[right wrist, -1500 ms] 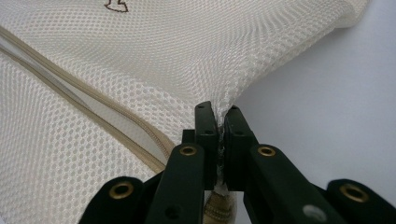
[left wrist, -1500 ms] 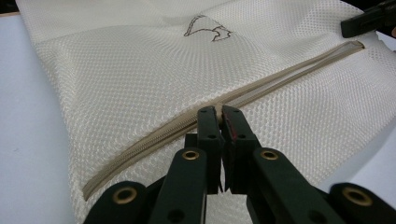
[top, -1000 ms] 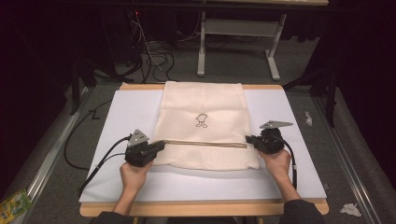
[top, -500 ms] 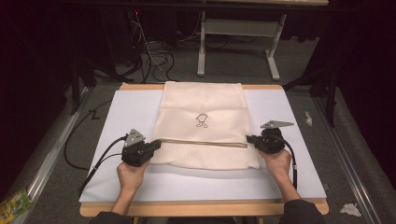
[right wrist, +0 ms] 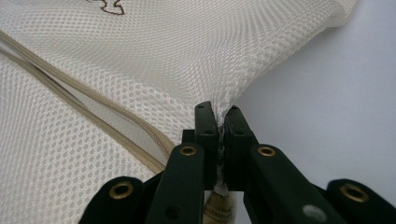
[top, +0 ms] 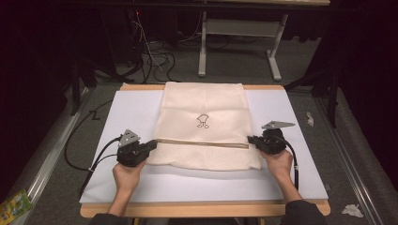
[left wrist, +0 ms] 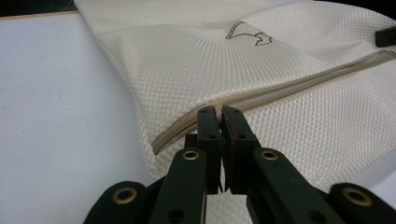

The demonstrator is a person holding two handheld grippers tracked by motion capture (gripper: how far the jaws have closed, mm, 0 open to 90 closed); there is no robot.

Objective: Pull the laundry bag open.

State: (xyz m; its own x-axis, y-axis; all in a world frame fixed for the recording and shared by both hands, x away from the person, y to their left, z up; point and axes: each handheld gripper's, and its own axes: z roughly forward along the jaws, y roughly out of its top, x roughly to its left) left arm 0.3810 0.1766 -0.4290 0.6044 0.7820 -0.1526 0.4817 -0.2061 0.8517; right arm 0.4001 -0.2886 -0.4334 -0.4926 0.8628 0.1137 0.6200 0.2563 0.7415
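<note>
A cream mesh bag (top: 202, 105) with a small dark drawing lies flat on the white mat (top: 131, 112). A tan zipper (top: 202, 142) runs across its near part. My left gripper (top: 154, 143) is at the bag's left edge, jaws shut on the zipper's left end (left wrist: 220, 111). My right gripper (top: 250, 139) is at the bag's right edge. Its jaws are shut on a pinch of mesh (right wrist: 219, 109) beside the zipper's right end (right wrist: 154, 149), where the zipper gapes slightly. The mesh pulls up taut toward both grips.
The mat lies on a wooden table (top: 202, 208) with bare mat around the bag. Beyond the table are floor cables (top: 155, 56) and a metal frame leg (top: 202, 47). A green packet (top: 14, 206) and crumpled paper (top: 352, 209) lie on the floor.
My left gripper has edged slightly to the left with the zipper end in its jaws. The right gripper has stayed put.
</note>
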